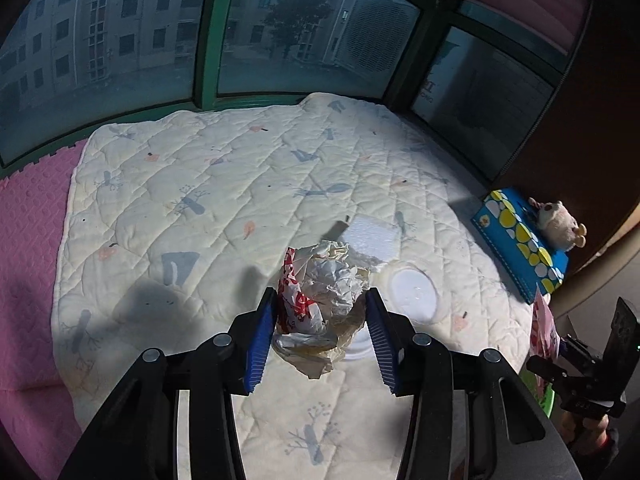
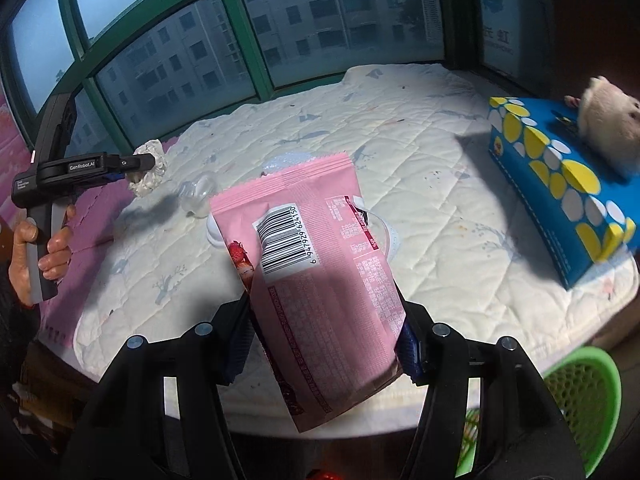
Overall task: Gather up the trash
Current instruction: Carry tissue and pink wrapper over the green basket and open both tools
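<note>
Left gripper (image 1: 322, 322): jaws part-way closed, blue pads pressed on both sides of a crumpled wrapper (image 1: 320, 300), white paper with a red-printed strip on its left side. Wad sits centre frame in the left wrist view, lifted clear of the quilt (image 1: 200, 184). Same wad shows small at upper left of the right wrist view, at the tip of that gripper, with a hand (image 2: 40, 248) on the handle.

Right gripper (image 2: 326, 340): jaws about half closed, clamped on the lower part of a pink snack bag (image 2: 316, 272). Bag stands up out of the jaws, barcode facing the camera, filling centre frame. It hangs off the quilt, not resting on it.

Outward: a round white lid (image 1: 412, 294) lies on the quilt just right of the left pads. In the right wrist view a clear plastic piece (image 2: 198, 196) sits left of the bag's top edge; more clear plastic hides behind the bag. Blue tissue box (image 2: 560, 188) with a plush toy (image 2: 608, 132) on top at right edge. Green basket (image 2: 580, 400) at lower right corner, below the bed edge.

Step, as I judge it: both pieces picked up, carry phase. Next move likely calls for swinging each load over the green basket and letting go, right one first since it is nearer. Lid and clear plastic remain on the quilt for later
</note>
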`<state>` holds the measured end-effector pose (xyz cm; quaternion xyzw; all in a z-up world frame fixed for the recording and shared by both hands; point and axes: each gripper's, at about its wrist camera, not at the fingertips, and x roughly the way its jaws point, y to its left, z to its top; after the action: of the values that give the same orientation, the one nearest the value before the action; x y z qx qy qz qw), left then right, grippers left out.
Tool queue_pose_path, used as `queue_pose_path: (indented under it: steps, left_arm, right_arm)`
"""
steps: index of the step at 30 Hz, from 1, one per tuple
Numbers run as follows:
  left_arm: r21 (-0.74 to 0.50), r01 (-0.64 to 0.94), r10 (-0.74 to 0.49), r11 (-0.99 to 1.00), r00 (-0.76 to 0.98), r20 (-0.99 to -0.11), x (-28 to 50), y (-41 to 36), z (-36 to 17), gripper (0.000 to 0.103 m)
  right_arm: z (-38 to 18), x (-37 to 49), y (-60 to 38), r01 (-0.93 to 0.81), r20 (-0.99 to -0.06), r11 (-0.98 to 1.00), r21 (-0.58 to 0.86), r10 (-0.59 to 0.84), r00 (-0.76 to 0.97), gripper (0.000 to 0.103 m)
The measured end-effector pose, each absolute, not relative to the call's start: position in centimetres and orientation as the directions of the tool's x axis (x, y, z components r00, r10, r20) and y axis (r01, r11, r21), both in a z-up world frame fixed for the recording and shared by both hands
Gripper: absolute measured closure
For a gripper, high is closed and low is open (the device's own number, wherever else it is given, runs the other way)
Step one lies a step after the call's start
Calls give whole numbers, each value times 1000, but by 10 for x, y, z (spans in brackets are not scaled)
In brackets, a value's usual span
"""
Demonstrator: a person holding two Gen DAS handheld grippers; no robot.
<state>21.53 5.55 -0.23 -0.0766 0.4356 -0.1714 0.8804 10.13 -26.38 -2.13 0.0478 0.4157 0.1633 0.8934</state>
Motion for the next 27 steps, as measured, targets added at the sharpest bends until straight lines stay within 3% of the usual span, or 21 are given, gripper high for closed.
queue_pose_path:
  steps: [16,27]
  left_arm:
    - [-310,475,-528,824,442,-725,132,-70,-2,59]
    - [-300,582,-570,756,359,-739,100,-142,-8,59]
  right_arm:
    - [-35,-16,-348,93,-752,969,230,117,649,43]
    - [-62,-56,-410,315,-797,924,217,-18,603,42]
